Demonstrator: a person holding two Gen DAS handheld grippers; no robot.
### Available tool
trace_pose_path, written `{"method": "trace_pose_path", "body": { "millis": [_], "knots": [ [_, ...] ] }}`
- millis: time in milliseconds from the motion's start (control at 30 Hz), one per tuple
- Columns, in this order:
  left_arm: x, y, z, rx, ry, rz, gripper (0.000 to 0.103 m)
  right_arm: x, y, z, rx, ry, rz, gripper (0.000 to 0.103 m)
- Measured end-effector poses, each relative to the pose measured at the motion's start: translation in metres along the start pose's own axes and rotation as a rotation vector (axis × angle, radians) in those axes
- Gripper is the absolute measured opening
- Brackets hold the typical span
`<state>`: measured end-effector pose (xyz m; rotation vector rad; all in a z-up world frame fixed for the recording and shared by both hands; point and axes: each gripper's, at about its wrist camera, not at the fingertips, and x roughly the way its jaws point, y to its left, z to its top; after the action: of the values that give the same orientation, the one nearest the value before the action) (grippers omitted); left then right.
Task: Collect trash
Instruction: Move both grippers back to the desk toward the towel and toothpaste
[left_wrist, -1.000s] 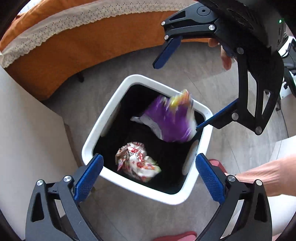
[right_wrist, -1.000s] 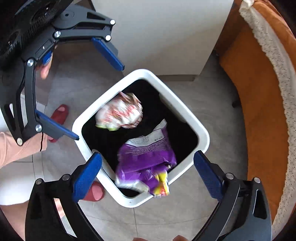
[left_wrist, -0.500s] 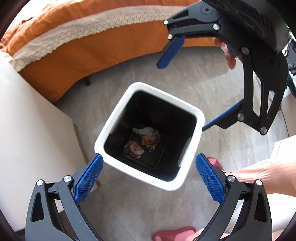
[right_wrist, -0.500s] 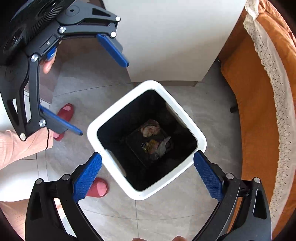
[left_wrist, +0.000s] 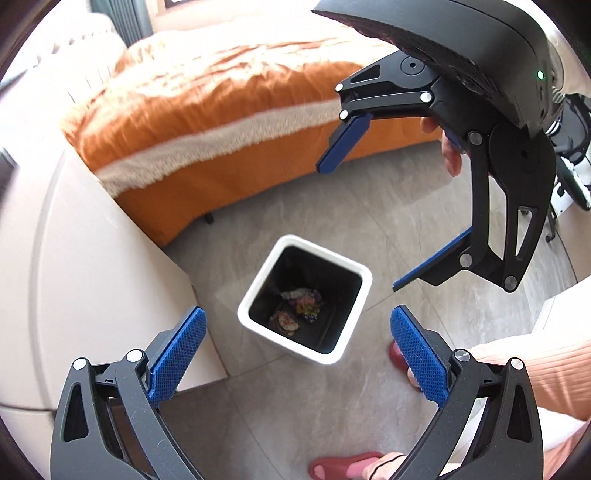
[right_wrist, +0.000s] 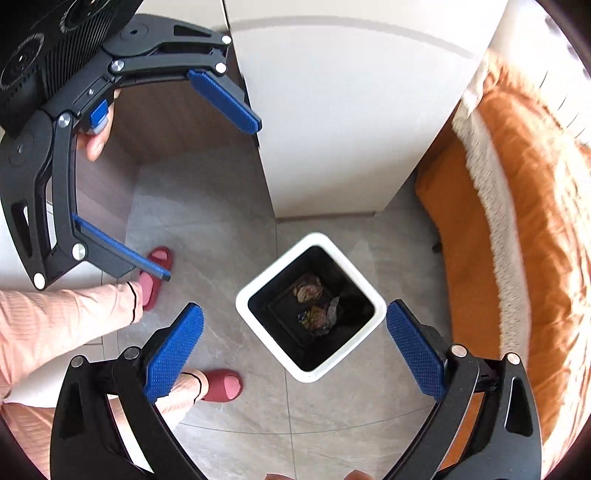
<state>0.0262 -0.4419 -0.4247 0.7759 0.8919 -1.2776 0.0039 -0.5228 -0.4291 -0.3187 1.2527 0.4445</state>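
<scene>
A white square trash bin (left_wrist: 354, 269) with a black inside stands on the grey floor; it also shows in the right wrist view (right_wrist: 306, 242). Two crumpled snack wrappers lie at its bottom: a purple one (left_wrist: 304, 301) (right_wrist: 317, 315) and a red-white one (left_wrist: 283, 321) (right_wrist: 307, 287). My left gripper (left_wrist: 297, 349) is open and empty, high above the bin. My right gripper (right_wrist: 293, 341) is open and empty, also high above it. Each gripper shows in the other's view, the right one (left_wrist: 360, 206) and the left one (right_wrist: 208, 181), both open.
A white cabinet (left_wrist: 92, 258) (right_wrist: 343, 122) stands beside the bin. An orange bed cover with a white lace edge (left_wrist: 221, 110) (right_wrist: 517, 229) lies beyond it. The person's feet in red slippers (right_wrist: 157, 275) (left_wrist: 347, 465) stand on the floor near the bin.
The two wrappers dropped from the bin's mouth to its bottom. Both grippers have risen well above the bin, which looks much smaller now. Both stay open.
</scene>
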Motion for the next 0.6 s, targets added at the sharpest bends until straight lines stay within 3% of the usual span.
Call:
{"method": "trace_pose_path", "body": {
  "millis": [367, 600],
  "knots": [
    [-0.118, -0.005, 0.004, -0.01, -0.091, 0.111, 0.098, -0.1, 0.037, 0.047, -0.005, -0.116, -0.087, 0.099],
    [-0.191, 0.016, -0.013, -0.136, -0.161, 0.221, 0.098, -0.148, 0.057, 0.084, 0.007, -0.22, -0.131, 0.099]
  ]
}}
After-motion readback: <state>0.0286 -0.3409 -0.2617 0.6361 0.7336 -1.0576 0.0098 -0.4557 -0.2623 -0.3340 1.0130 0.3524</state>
